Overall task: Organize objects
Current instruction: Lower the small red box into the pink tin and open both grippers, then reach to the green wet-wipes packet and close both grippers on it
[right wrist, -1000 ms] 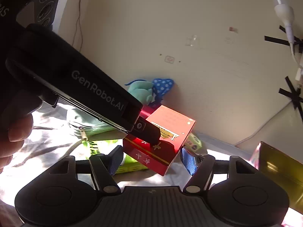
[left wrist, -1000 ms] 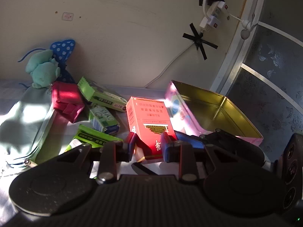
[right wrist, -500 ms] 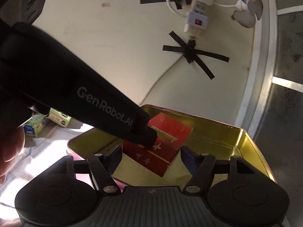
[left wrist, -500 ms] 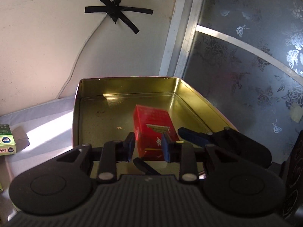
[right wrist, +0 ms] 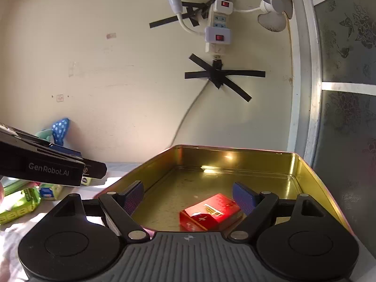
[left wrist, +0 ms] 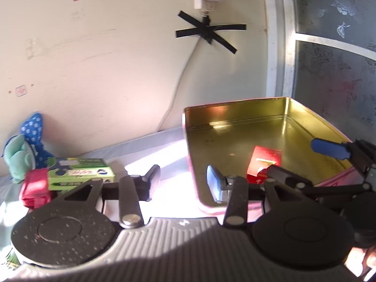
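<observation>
Red box (right wrist: pixel 210 212) lies in gold tin (right wrist: pixel 312 176), between released right gripper (right wrist: pixel 188 198) fingers. Left gripper (left wrist: pixel 183 179) fingers just opened, empty; green boxes (left wrist: pixel 81 170) left of them.

Left wrist cam: low, close, facing the wall (left wrist: pixel 105 58), gold tin (left wrist: pixel 235 117) centre-right of frame. Right wrist cam: right over the tin's near rim, same wall. Shared: tin, red box (right wrist: pixel 211 211), taped power strip (right wrist: pixel 217 35), window frame.
</observation>
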Tool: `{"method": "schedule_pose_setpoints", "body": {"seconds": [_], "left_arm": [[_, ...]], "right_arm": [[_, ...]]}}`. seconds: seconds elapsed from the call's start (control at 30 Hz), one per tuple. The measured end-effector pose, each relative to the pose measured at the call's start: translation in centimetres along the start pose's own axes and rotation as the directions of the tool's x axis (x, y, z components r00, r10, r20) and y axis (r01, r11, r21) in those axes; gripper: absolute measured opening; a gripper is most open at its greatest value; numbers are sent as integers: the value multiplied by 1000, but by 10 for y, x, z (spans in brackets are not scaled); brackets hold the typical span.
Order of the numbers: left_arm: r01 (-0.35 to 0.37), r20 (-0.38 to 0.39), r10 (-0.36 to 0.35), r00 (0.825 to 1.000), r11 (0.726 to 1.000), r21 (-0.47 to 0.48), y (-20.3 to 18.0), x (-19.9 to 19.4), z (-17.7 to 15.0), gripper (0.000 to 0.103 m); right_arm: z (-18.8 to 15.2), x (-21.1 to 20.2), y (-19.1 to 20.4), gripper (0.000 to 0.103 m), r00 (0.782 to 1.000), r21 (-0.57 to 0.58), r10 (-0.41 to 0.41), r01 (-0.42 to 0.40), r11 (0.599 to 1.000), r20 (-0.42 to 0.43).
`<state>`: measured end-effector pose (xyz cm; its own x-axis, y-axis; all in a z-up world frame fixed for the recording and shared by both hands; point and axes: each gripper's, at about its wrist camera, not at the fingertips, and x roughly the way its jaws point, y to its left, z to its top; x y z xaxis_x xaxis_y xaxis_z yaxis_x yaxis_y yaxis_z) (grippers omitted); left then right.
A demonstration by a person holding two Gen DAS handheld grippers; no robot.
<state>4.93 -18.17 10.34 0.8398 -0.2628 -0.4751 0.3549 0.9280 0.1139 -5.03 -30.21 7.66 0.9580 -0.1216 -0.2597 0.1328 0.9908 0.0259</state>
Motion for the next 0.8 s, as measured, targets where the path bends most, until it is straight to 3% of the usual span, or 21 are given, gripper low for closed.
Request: {"method": "schedule_pose_setpoints", "body": {"seconds": [0.2, 0.43, 0.6, 0.8], "left_arm": [[-89, -26, 88, 996, 995, -38, 39, -34, -36, 49], [-167, -85, 157, 984, 977, -134, 97, -58, -84, 49], [-257, -104, 240, 965, 942, -215, 151, -70, -121, 49], [-312, -121, 288, 950, 873, -376, 207, -73, -159, 48]], "right_arm": [[-3, -24, 49, 77, 992, -10, 128, -128, 992, -6], [-16, -15, 115, 76, 942, 0, 302, -306, 952, -145], [-28, 0, 156, 76, 893, 1, 378, -389, 921, -244], [-28, 26, 202, 76, 840, -11, 436, -464, 886, -324]]}}
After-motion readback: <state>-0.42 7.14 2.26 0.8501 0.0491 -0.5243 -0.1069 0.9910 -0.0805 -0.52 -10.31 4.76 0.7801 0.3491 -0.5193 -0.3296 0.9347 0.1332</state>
